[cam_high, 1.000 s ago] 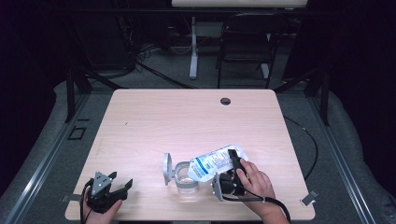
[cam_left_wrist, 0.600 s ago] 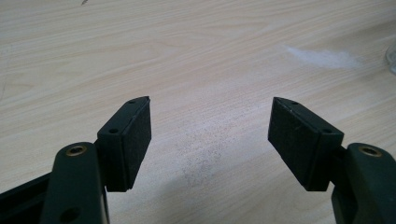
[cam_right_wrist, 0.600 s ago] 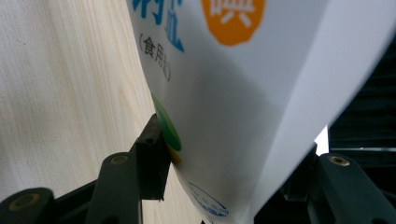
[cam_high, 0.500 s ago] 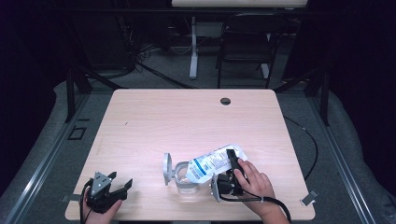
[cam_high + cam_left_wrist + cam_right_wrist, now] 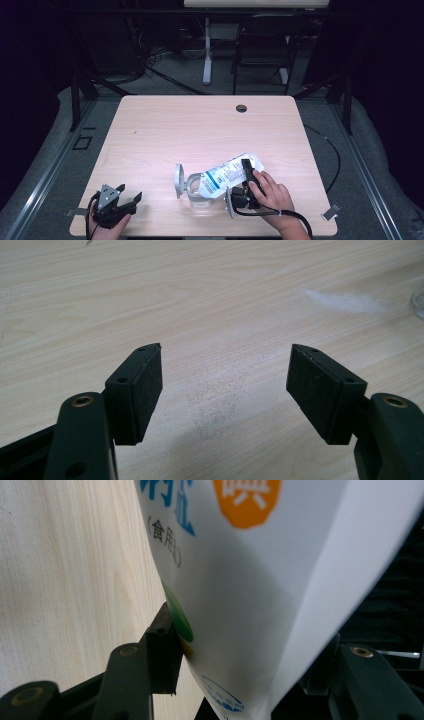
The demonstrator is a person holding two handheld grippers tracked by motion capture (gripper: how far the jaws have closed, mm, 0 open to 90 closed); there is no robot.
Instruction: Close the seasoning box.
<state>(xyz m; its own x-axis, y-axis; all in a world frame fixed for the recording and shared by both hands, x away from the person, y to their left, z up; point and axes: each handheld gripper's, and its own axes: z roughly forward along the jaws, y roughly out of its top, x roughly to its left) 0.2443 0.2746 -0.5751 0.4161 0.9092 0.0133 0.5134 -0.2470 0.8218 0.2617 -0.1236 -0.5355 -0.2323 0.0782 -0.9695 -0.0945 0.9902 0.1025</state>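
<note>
1 bag [image 5: 227, 172], 1 glass jar [image 5: 196, 192], 2 grippers, 1 table [image 5: 200, 130].

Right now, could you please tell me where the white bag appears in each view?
High view: the white bag lies tilted at lower centre, its mouth over a glass jar.
Left gripper view: not in it.
Right gripper view: the bag is between the right gripper's jaws.
Shared landmark: the wooden table.

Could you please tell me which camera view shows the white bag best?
The high view: the whole white bag shows, tilted over a glass jar. The right gripper view gives a blurred close-up of its printed side between the jaws.
</note>
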